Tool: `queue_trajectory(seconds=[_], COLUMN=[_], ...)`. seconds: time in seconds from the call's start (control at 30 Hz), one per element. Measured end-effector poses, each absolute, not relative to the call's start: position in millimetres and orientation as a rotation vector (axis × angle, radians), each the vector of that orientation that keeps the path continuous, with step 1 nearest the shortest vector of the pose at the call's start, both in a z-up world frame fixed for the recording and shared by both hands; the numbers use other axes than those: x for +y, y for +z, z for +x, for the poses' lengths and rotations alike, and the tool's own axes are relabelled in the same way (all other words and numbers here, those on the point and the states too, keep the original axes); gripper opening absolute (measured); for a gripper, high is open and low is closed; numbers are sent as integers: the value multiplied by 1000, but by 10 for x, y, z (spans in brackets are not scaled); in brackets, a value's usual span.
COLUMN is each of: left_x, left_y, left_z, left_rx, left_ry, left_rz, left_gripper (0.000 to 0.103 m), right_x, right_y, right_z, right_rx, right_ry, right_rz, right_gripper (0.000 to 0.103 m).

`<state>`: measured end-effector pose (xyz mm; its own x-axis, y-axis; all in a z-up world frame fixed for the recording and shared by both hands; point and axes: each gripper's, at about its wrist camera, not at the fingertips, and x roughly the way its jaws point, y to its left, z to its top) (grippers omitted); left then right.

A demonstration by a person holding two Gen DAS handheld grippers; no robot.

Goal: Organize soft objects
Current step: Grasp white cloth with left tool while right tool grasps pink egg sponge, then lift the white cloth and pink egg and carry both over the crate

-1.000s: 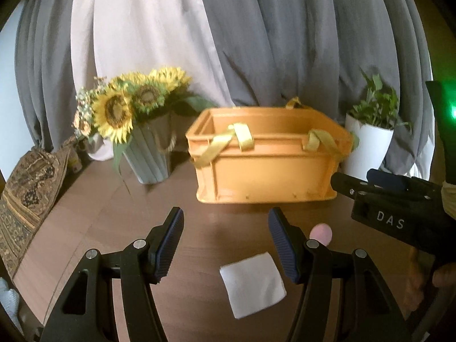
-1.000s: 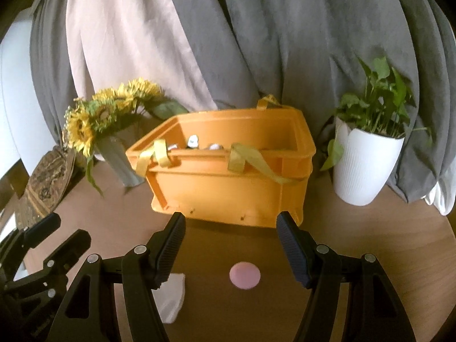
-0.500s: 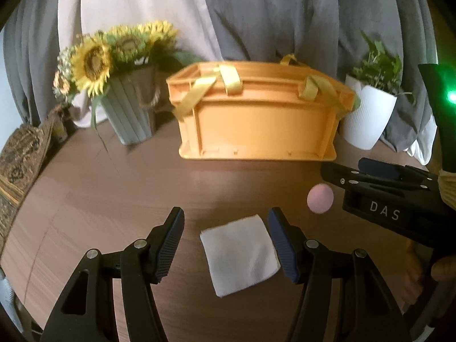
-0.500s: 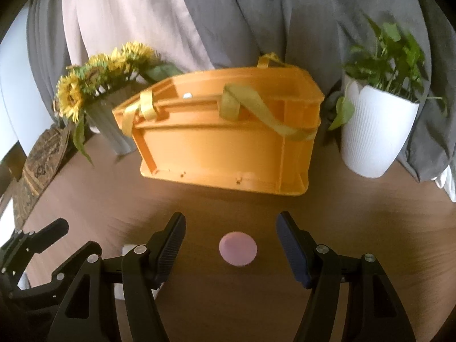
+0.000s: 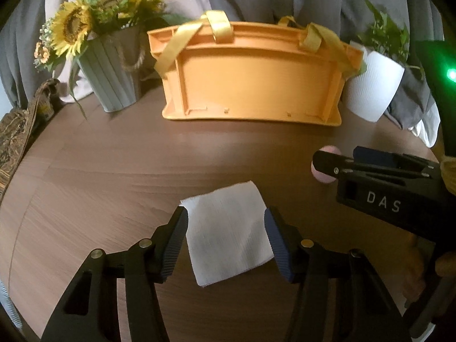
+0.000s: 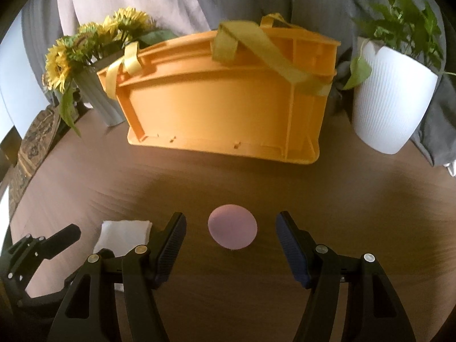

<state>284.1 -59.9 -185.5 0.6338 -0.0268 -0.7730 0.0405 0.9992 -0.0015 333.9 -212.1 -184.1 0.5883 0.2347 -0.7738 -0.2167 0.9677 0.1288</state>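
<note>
While L jaws close | cloth (image 5: pixel 226 232) edges between, maybe untouched

right tool (image 6: pixel 230 238) open | pink pad (image 6: pixel 232 230) between fingers | orange crate (image 6: pixel 228 97) behind

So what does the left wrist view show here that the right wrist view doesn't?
Only the left wrist view shows the whole white cloth framed between the left claw, whose jaws are closing, not yet pressing it. Only the right wrist view shows the full pink ball between the open right claw. Both show the orange crate, sunflower vase, white plant pot and wooden table.
</note>
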Motion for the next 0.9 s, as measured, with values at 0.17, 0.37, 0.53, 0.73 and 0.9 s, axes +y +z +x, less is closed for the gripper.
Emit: queue_trajectory(seconds=[0.17, 0.37, 0.53, 0.73, 0.9], left_x=[-601, -549, -555, -571, -560], left_y=[-1959, -2057, -2051, -2042, -2010], left_z=[2888, 2939, 2929, 2942, 2943], left_rx=[912, 947, 935, 935, 934], left_ry=[-41, -36, -54, -74, -81], left_rz=[16, -3, 14, 24, 13], left_gripper=[50, 45, 27, 10, 8], right_x=[-2090, -2034, -1993, -1994, -2011], right_y=[-1920, -2001, -2061, -2073, -2057], right_z=[3380, 3417, 3449, 3449, 3413], right_rx=[920, 932, 943, 945, 947], right_ry=[264, 265, 268, 257, 256], right_rz=[12, -5, -17, -23, -14], right_gripper=[63, 59, 52, 41, 40])
